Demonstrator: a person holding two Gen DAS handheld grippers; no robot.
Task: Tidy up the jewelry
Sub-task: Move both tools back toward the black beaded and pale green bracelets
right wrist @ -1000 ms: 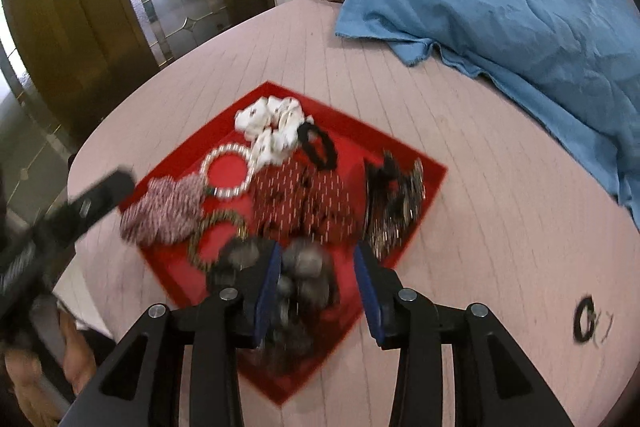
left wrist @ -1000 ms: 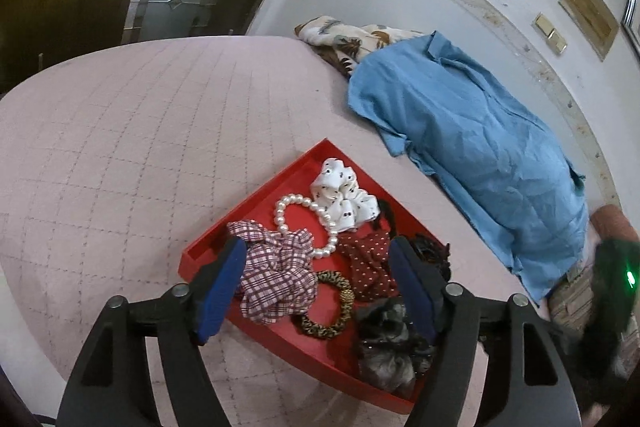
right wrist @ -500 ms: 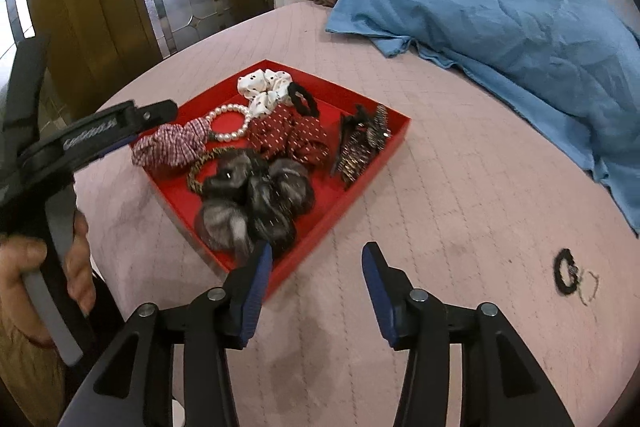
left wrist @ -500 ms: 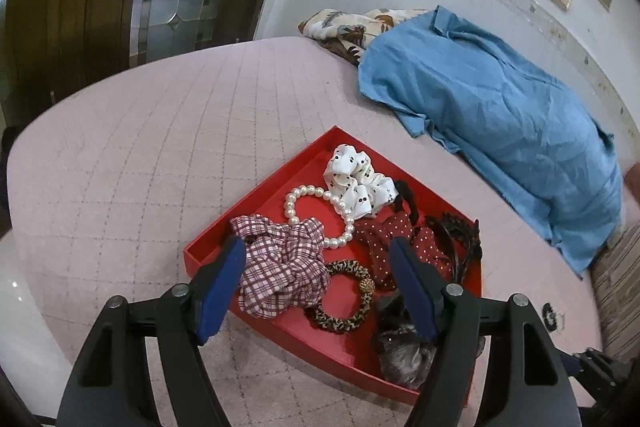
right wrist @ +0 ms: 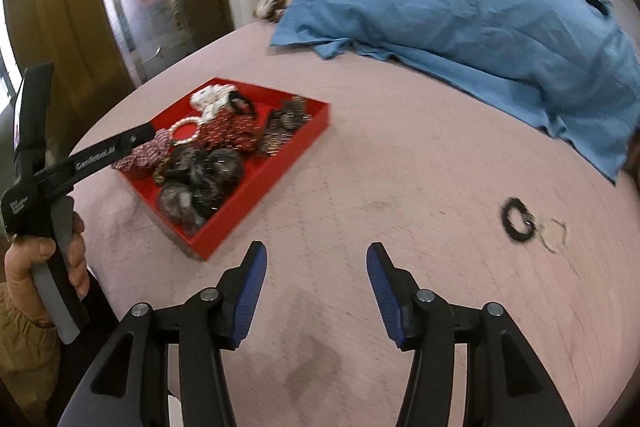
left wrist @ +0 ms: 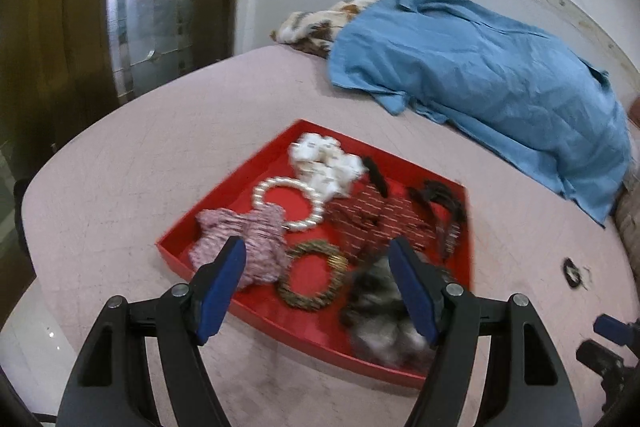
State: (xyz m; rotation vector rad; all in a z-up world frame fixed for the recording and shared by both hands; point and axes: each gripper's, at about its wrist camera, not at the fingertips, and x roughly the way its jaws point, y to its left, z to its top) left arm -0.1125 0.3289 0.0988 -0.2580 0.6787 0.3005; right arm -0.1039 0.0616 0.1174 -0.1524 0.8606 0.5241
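Jewelry and scrunchies fill a shallow red square tray (right wrist: 256,171) on a pink quilted bed (right wrist: 400,167).
Inside: pearl bracelet (left wrist: 288,205), plaid, white and grey scrunchies (blurred). Left gripper (left wrist: 316,287) hovers over the tray's near edge, jaws apart, empty; right gripper (right wrist: 316,291) is opening over bare quilt. A small black hair tie (right wrist: 516,219) lies apart.

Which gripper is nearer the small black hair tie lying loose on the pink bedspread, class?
Right. The right gripper, jaws opening and empty, hangs over bare bedspread with the black hair tie just ahead to its right. The left gripper hangs over the red tray, farther away.
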